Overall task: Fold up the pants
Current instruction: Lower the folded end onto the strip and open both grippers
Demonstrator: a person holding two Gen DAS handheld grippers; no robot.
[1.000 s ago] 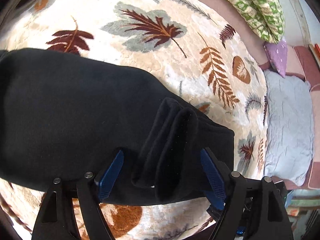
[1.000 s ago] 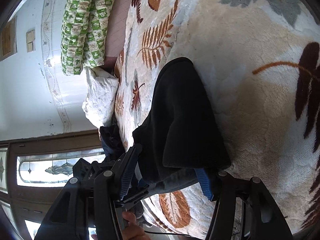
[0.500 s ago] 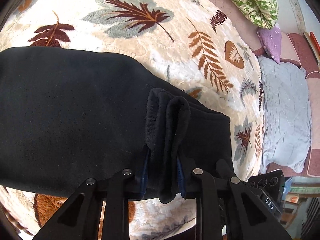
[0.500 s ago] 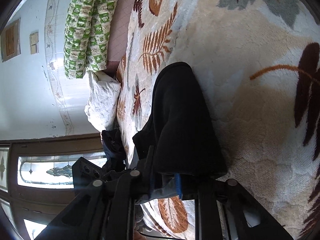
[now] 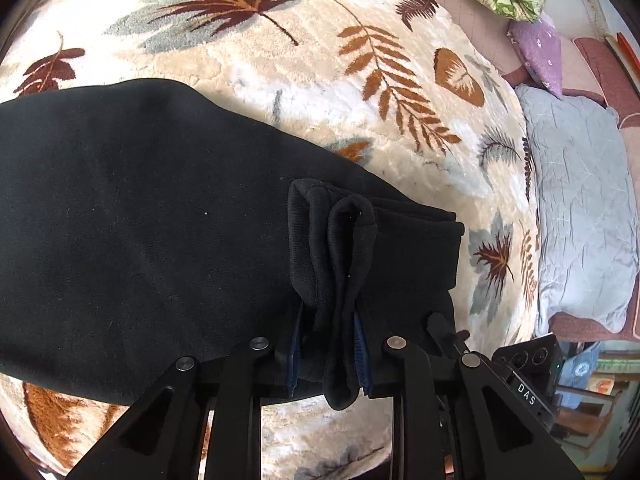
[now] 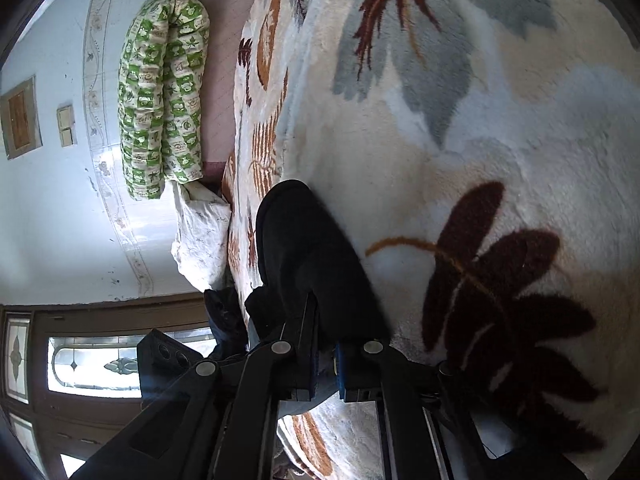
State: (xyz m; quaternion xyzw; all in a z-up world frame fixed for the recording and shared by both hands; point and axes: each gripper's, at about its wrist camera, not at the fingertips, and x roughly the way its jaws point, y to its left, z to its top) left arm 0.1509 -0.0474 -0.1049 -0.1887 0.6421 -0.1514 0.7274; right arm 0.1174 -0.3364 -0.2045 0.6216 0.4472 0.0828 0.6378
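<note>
Beyond both sets of fingers spreads a cream leaf-patterned blanket [image 5: 320, 80] covering the bed, with a green patterned quilt [image 6: 164, 92] and grey pillow [image 5: 580, 208] at its far edge. Black pants [image 5: 140, 220] lie across it; the left gripper [image 5: 328, 344] pinches their bunched cuff, and the right gripper [image 6: 324, 360], jaws just closed, clamps their edge.

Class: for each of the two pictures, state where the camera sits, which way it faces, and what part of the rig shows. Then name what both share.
Left wrist: sits on the left claw, looking steeply down on black pants on a leaf-patterned blanket; its fingers pinch bunched fabric.
Right wrist: sits on the right claw, rolled sideways, looking shallowly along the blanket toward a wall; its fingers clamp the pants' edge.
Shared: pants, blanket, green patterned cushion.
</note>
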